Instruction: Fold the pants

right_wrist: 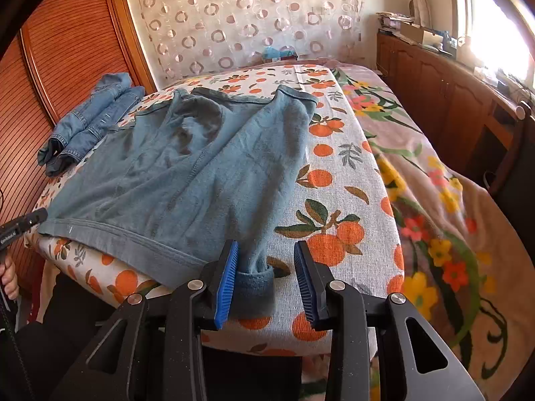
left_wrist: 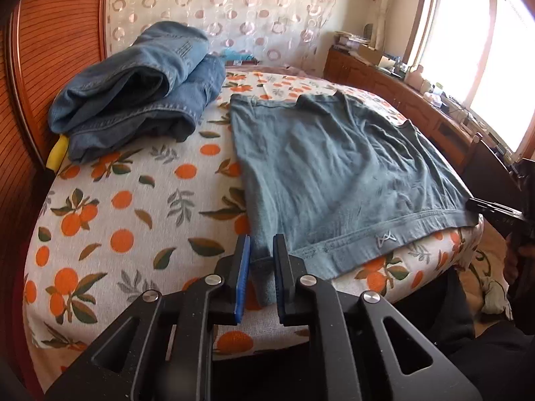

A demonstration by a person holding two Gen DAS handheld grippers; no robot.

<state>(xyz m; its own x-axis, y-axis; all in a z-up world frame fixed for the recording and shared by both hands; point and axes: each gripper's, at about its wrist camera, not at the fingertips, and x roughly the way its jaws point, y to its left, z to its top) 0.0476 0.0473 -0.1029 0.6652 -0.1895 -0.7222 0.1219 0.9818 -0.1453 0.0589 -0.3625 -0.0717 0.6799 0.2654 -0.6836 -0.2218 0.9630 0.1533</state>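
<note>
Grey-blue shorts (left_wrist: 337, 173) lie spread flat on the orange-print table cover (left_wrist: 140, 200), waistband along the near edge. My left gripper (left_wrist: 261, 245) is shut on the left corner of the waistband, the cloth pinched between the blue pads. In the right wrist view the shorts (right_wrist: 187, 173) also lie flat. My right gripper (right_wrist: 265, 249) is open, its jaws straddling the right waistband corner (right_wrist: 255, 280), which touches the left pad only. The right gripper's tip shows at the left wrist view's right edge (left_wrist: 495, 209).
Folded blue jeans (left_wrist: 133, 90) are piled at the far left, against a wooden slatted panel (left_wrist: 50, 50). They show small in the right wrist view (right_wrist: 93, 117). A floral blanket (right_wrist: 434, 183) lies to the right. Wooden cabinets (right_wrist: 451, 93) stand under the window.
</note>
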